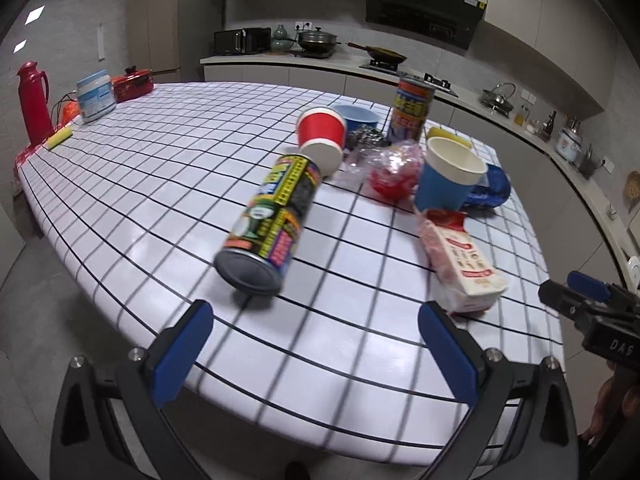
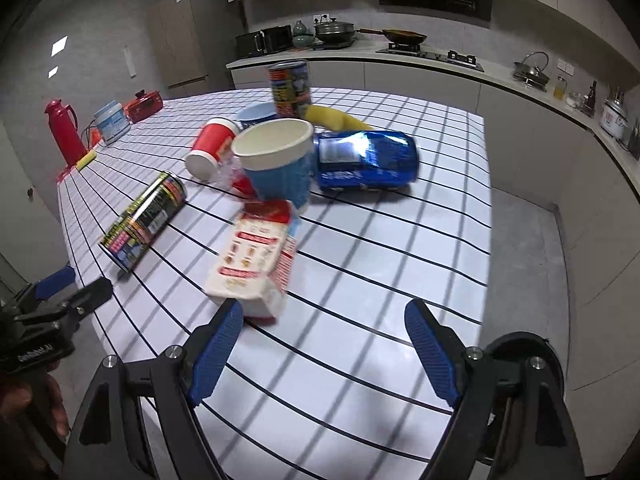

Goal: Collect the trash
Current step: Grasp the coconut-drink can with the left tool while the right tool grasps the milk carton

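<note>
The left gripper (image 1: 316, 326) stands with its jaws spread wide and nothing between them, over the near edge of the checked table (image 1: 168, 160), with the lying can (image 1: 272, 216) just ahead of it, bottom end toward the claw. The right gripper (image 2: 324, 330) is also open and empty, the tipped milk carton (image 2: 256, 264) just ahead by its left finger; beyond the carton stand a blue cup (image 2: 280, 160) and a crushed blue bag (image 2: 366, 160)
</note>
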`<state>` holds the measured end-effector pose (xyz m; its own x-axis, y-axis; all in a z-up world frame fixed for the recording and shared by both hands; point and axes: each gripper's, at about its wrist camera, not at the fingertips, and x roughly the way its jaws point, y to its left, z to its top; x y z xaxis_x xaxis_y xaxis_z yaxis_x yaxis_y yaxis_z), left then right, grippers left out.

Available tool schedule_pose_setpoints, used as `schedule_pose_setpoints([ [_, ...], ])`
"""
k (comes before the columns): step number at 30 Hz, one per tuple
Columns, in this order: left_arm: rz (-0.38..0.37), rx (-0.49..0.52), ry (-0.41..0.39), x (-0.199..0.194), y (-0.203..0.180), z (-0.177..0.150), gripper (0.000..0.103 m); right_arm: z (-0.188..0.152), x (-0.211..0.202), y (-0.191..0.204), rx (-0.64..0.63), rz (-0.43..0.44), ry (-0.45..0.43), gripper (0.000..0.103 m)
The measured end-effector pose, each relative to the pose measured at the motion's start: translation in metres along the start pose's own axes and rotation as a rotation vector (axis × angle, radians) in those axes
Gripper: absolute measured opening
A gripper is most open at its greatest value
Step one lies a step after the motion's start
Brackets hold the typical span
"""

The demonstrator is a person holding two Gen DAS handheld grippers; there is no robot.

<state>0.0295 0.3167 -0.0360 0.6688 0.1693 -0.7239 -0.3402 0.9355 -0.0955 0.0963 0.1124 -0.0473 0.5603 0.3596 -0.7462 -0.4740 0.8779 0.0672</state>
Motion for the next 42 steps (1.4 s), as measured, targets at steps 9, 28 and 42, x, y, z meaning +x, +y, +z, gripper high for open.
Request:
schedule_pose_setpoints([
  [9,-0.025,0.018,0.015,0.020,0.023,0.017,0.095,0.015,0.020,0.041,-0.023,-0.005,0.007,0.085],
  [28,-0.085,0.060,0.074,0.072,0.040,0.046,0.086,0.031,0.074,0.057,0.004,-0.044,0.076,0.085],
  [42,-0.097,0.100,0.120,0.098,0.030,0.053,0.063,0.036,0.101,0.050,0.019,-0.065,0.121,0.072],
])
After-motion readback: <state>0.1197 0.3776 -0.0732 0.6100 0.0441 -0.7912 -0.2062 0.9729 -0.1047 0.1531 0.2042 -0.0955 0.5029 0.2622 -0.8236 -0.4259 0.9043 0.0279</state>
